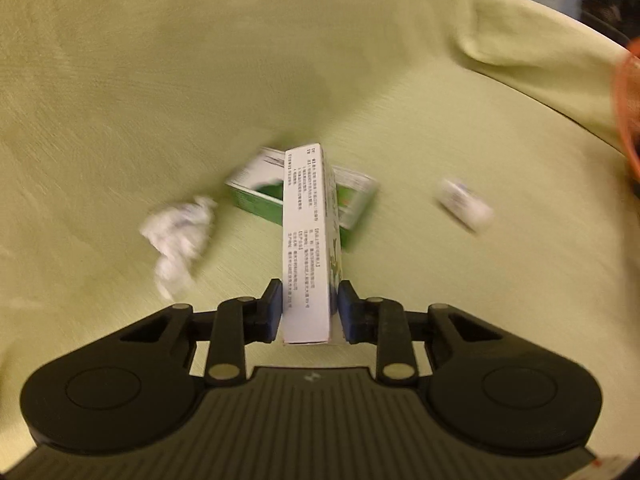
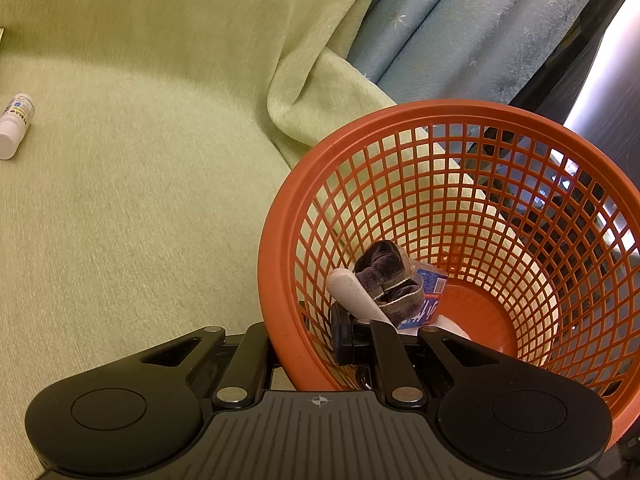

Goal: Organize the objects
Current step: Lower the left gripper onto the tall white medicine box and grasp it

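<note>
**Left gripper on box, right gripper on basket rim**

Left gripper (image 1: 310, 310) clamps a white box (image 1: 308, 248) — small black print, unreadable — above a green box (image 1: 260, 200), crumpled tissue (image 1: 178, 236) and small bottle (image 1: 464, 204) on green cloth (image 1: 160, 80). Right gripper (image 2: 304, 340) pinches the orange basket (image 2: 280, 248) rim — blue-labelled packet (image 2: 430, 280) inside, text illegible.

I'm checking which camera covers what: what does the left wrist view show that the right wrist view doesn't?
Only the left wrist view shows the left gripper clamped on a tall white printed carton, a green and white box behind it, and crumpled white paper.

Only the right wrist view shows the right gripper pinching the rim of the orange plastic mesh basket, which holds a grey cloth bundle.

Both show the small white bottle lying on the pale green cloth.
</note>
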Tool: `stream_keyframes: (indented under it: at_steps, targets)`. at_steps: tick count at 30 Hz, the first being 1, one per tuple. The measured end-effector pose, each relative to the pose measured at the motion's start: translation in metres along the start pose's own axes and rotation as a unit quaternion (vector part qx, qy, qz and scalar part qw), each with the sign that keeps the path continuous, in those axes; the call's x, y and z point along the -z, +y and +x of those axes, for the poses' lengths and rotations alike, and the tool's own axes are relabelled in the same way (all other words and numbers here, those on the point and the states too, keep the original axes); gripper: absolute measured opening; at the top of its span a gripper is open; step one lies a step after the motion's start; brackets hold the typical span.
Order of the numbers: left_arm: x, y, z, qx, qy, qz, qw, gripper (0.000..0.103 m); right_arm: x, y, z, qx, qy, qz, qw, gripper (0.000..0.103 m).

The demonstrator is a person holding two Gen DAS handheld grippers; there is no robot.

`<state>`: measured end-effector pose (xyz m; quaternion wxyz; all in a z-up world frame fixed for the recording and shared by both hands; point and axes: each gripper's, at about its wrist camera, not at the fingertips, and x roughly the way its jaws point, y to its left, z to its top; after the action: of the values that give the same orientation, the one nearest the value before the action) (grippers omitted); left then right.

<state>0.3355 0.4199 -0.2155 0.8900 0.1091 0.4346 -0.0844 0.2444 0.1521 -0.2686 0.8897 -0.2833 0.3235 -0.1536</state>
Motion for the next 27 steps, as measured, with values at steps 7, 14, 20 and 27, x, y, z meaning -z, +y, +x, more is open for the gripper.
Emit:
stream_keyframes:
  at_steps: [7,14,20,27]
  targets:
    - [0.027,-0.06,-0.018,0.043,-0.008,0.034,0.9985,0.023,0.0,0.0,-0.001,-0.001,0.0,0.0,1.0,0.007]
    - [0.03,-0.079,-0.014,-0.002,-0.044,0.045,0.998,0.041,0.0,-0.001,-0.001,-0.002,-0.001,0.002,1.0,0.007]
    - [0.04,-0.074,-0.006,-0.011,-0.044,0.022,0.9987,0.041,-0.001,-0.001,-0.001,-0.002,-0.001,0.002,1.0,0.007]
    - [0.045,-0.068,0.004,-0.004,-0.042,0.0,0.9991,0.039,-0.001,-0.001,-0.001,-0.001,-0.001,0.0,1.0,0.007]
